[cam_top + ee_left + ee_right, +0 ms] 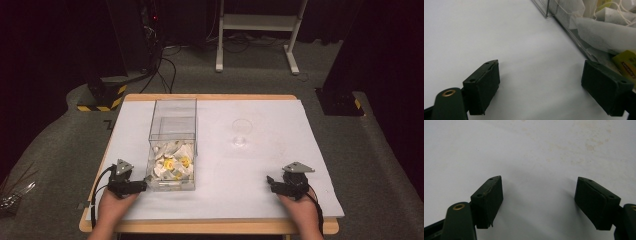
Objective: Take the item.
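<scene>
Clear plastic box (173,145) stands on the white table sheet (280,165), left of centre, its lower part heaped w/ paper tea bags (171,165), some w/ yellow tags. A person's left gripper (143,186) rests on the sheet just beside the box's near-left corner; the right gripper (270,182) sits well apart, near the table's front-right edge. A small clear cup (241,131) stands between centre and far side, apart from both.

Left gripper view: jaws spread wide, nothing between them, box wall (571,37) and bags (604,32) close on the right-hand pad's side. Right gripper view: jaws likewise released, bare stained sheet (531,157) ahead.

Risks, as judged from here: the box is light-looking and tall w/ the bags lying low, so a reach from above means going deep between thin walls; a jaw catching the rim could tip or drag it. The left gripper's pad sits so near the wall that a careless swing could shove the box sideways. Bags are tangled w/ strings, so one pinch could lift several, or grab only a string & leave the bag dangling. The cup is nearly transparent & easy to misjudge; a bag carried across could knock it over. Soft paper may also tear if clenched too hard.
</scene>
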`<action>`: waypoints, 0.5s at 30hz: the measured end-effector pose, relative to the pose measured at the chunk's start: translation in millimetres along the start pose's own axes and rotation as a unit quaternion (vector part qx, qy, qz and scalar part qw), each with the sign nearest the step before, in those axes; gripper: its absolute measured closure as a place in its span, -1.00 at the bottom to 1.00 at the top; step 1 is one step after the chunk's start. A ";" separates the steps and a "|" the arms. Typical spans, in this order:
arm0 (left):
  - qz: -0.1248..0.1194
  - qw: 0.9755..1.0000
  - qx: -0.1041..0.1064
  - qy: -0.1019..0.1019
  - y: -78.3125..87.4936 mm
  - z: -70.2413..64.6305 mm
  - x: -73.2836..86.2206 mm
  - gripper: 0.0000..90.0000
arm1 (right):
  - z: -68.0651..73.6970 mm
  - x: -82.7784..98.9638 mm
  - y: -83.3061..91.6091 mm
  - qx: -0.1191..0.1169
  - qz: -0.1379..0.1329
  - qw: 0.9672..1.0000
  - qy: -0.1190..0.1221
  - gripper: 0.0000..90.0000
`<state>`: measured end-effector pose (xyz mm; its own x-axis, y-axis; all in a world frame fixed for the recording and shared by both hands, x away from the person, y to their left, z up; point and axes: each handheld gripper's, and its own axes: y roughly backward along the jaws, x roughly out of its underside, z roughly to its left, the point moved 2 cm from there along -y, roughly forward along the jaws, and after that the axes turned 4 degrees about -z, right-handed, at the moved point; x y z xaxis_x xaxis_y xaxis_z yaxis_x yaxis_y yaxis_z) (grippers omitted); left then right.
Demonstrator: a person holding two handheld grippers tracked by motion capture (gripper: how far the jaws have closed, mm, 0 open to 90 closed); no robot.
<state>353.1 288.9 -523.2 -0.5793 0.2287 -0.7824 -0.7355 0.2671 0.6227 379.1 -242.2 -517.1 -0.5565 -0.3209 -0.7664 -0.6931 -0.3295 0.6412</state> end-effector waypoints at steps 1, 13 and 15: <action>0.000 1.000 0.000 0.000 0.0 0.1 0.0 -0.66 | 0.3 0.0 0.1 0.002 0.000 1.000 0.002 -0.50; -0.005 1.000 -0.009 -0.013 1.7 -3.0 0.5 -0.62 | 3.3 -9.9 5.0 0.017 -0.003 1.000 0.007 -0.53; -0.001 1.000 -0.002 -0.001 1.0 -1.1 0.5 -0.63 | 4.1 -11.0 5.9 0.015 -0.005 1.000 0.005 -0.54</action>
<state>351.6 288.3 -523.0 -0.5768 0.2292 -0.7841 -0.7384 0.2643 0.6204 379.3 -237.0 -505.0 -0.5444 -0.3266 -0.7726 -0.7127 -0.3056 0.6314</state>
